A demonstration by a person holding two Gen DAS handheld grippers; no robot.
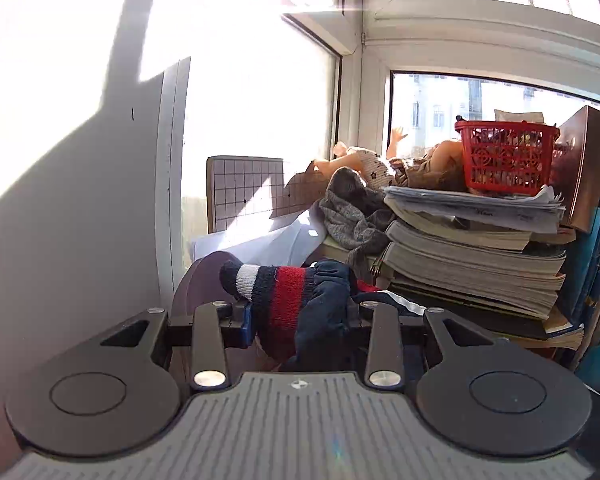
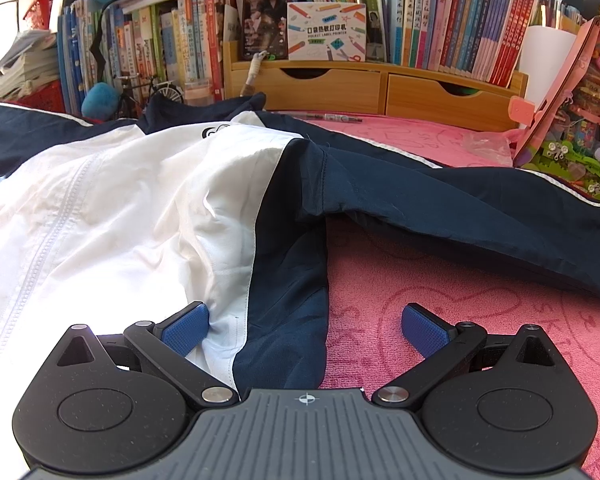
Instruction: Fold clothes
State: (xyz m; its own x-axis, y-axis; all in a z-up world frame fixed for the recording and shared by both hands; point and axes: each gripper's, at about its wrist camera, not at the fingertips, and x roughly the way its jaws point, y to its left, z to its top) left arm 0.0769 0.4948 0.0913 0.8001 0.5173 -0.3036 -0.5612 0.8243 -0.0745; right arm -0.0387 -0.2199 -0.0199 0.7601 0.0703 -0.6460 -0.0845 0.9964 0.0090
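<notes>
A white and navy jacket (image 2: pixel 120 208) lies spread on a pink towel (image 2: pixel 440 280) in the right wrist view, its navy sleeve (image 2: pixel 480 216) stretching to the right. My right gripper (image 2: pixel 304 328) is open at the jacket's near hem; the left blue pad (image 2: pixel 186 328) touches the white cloth and the right pad sits over bare towel. In the left wrist view my left gripper (image 1: pixel 300 320) is shut on the sleeve's knit cuff (image 1: pixel 284 296), striped navy, red and white, held up in the air. The bunched fabric hides one finger.
A tall stack of books (image 1: pixel 472 256) with a red basket (image 1: pixel 506 160) and a grey knit garment (image 1: pixel 352 216) stands ahead of the left gripper, a wall to its left. Wooden drawers (image 2: pixel 380 84), a phone (image 2: pixel 266 16) and a toy set (image 2: pixel 572 120) border the towel.
</notes>
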